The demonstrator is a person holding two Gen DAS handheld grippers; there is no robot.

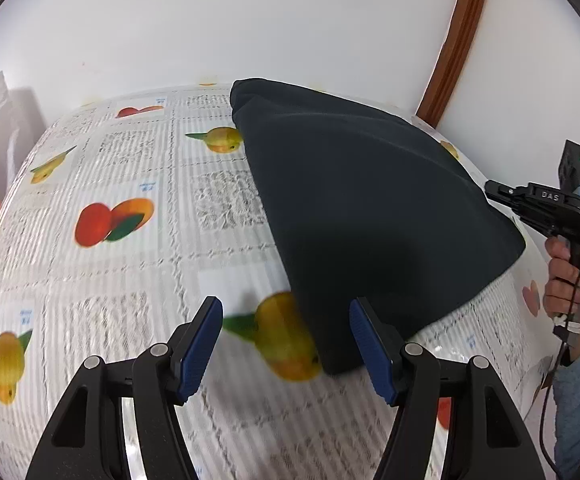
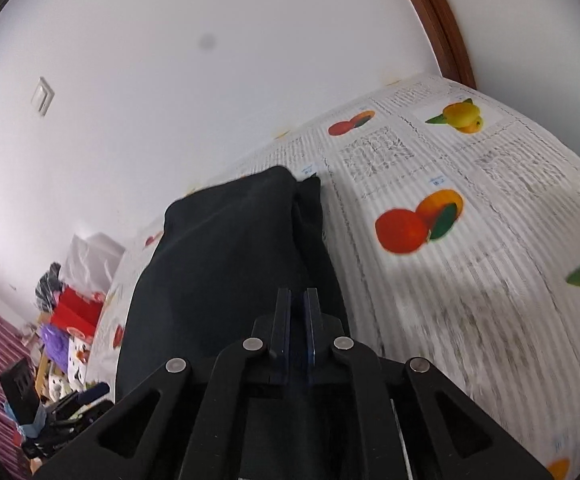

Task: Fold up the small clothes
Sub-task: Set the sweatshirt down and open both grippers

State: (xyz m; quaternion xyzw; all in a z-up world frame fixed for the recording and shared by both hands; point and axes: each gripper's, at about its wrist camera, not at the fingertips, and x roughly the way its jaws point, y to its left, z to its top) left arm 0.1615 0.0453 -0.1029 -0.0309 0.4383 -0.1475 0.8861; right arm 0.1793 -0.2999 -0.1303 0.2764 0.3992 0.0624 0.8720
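Left gripper agape | right gripper clamps one dark garment

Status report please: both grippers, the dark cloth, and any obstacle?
Left gripper open, empty, at the near edge of the dark cloth. Right gripper shut on the cloth, lifting one side. Fruit-print tablecloth underneath; no obstacle seen.
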